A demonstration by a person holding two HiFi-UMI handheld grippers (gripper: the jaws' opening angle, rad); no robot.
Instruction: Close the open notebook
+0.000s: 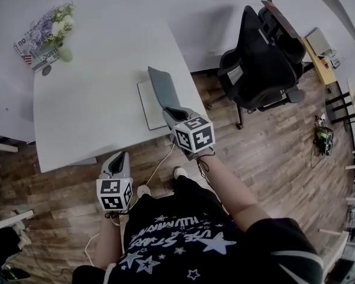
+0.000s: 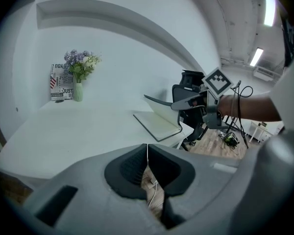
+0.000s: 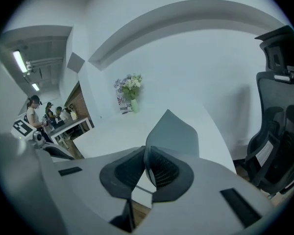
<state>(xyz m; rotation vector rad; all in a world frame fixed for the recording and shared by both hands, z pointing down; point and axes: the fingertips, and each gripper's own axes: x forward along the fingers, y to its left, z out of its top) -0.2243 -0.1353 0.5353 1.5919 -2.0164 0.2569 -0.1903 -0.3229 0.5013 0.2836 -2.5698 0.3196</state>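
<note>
The notebook (image 1: 147,104) lies on the white table (image 1: 94,99) near its front right edge, with a pale page facing up. Its grey cover (image 1: 163,86) stands raised and tilted over the page. My right gripper (image 1: 168,111) is shut on the cover's lower edge; in the right gripper view the cover (image 3: 175,130) rises from between the pads of this gripper (image 3: 145,152). My left gripper (image 1: 119,157) is shut and empty, off the table's front edge above the wooden floor. The left gripper view shows its tips (image 2: 147,147) touching, with the notebook (image 2: 159,125) and the right gripper (image 2: 190,102) further off.
A vase of flowers (image 1: 62,37) and a printed box (image 1: 31,47) stand at the table's far left corner. A black office chair (image 1: 260,64) is to the right of the table. A white cable (image 1: 157,167) runs over the floor. People stand far off (image 3: 39,114).
</note>
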